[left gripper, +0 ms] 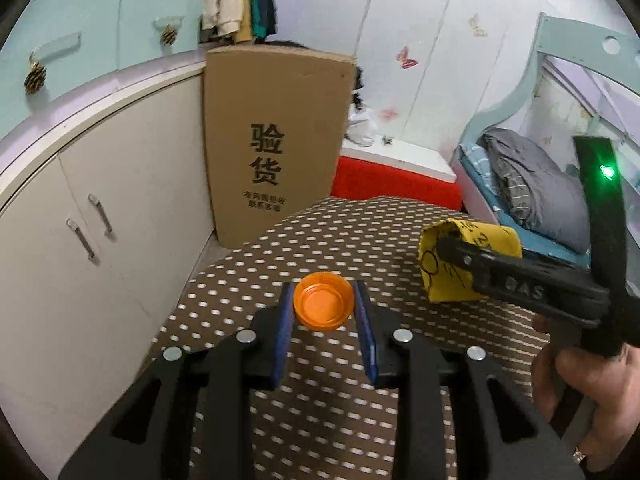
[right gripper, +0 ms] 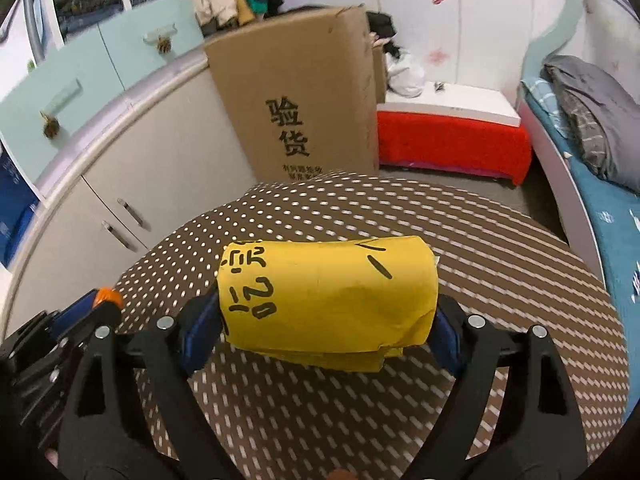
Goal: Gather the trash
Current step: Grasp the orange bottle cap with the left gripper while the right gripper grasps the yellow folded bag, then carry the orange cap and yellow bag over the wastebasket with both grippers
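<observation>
A: Nearest the lens is the left gripper (left gripper: 323, 312), its blue pads (left gripper: 285, 316) pinched on either side of an orange bottle cap (left gripper: 323, 306), hollow side facing up. It looks lifted clear of the spotted cloth.

B: And the other one?

A: The right gripper (right gripper: 328, 320) has a folded yellow paper packet (right gripper: 326, 300) spanning its jaws, which stand wide. The pads (right gripper: 204, 320) meet both ends of it, so I read that as a grip on a broad thing, not an empty hand.

B: Why hold both up like that?

A: My guess is each hand carries one piece of trash, so both can go to a bin in a single trip. No bin shows in either view.

B: Room to move?

A: The brown dotted tabletop (left gripper: 328, 240) is bare beneath them. Its far edge rounds off just before a tall cardboard box (left gripper: 276, 140). White cupboard doors (left gripper: 100, 220) close in the left. A red-draped bench (right gripper: 452, 140) and a bed (right gripper: 600, 184) sit further right, with open floor between table and bed.

B: Risks?

A: The two tools are close; the person's hand (left gripper: 588, 380) sits just beside the left one.
</observation>
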`<state>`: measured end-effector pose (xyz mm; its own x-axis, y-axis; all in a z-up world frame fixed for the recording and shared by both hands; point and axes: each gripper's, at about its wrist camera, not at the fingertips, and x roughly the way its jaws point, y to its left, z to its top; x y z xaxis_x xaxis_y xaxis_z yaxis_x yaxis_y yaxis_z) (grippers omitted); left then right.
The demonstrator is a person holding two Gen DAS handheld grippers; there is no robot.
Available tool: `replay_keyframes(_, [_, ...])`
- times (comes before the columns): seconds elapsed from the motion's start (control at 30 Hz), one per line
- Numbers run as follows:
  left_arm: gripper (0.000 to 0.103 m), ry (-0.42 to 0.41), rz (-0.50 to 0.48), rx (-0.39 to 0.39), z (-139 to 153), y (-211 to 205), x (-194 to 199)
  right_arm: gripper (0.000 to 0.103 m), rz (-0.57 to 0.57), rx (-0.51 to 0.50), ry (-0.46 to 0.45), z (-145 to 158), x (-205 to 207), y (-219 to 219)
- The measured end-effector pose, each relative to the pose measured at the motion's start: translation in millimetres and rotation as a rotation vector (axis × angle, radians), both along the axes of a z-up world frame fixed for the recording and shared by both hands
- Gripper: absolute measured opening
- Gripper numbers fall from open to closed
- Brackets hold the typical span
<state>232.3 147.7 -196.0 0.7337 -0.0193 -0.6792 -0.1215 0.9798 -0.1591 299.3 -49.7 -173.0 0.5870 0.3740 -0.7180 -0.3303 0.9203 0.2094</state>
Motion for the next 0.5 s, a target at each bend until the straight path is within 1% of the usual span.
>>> replay_keyframes(0.17, [0.029, -0.037, -0.065, 0.008, 19.9, -41.0, -15.2, 0.084, -0.056, 0.023, -0.049, 26.6, -36.3, -62.3])
replay_keyframes(0.23, [0.029, -0.050, -0.101, 0.011, 27.8, -63.4, -22.6, 0.084, -0.085, 0.019, -0.070, 35.3, -51.7, -89.1])
replay_keyframes(0.27, [0.029, -0.056, -0.121, 0.014, 31.5, -75.6, -26.6, 0.084, -0.103, 0.033, -0.080, 40.8, -62.0, -108.8])
replay_keyframes(0.33, [0.029, -0.064, -0.155, 0.019, 37.1, -96.5, -33.2, 0.084, -0.133, 0.041, -0.097, 47.9, -74.1, -133.2])
replay_keyframes(0.5, [0.029, -0.080, -0.252, 0.028, 49.7, -152.7, -45.5, 0.084, -0.247, 0.060, -0.135, 59.6, -107.6, -209.7])
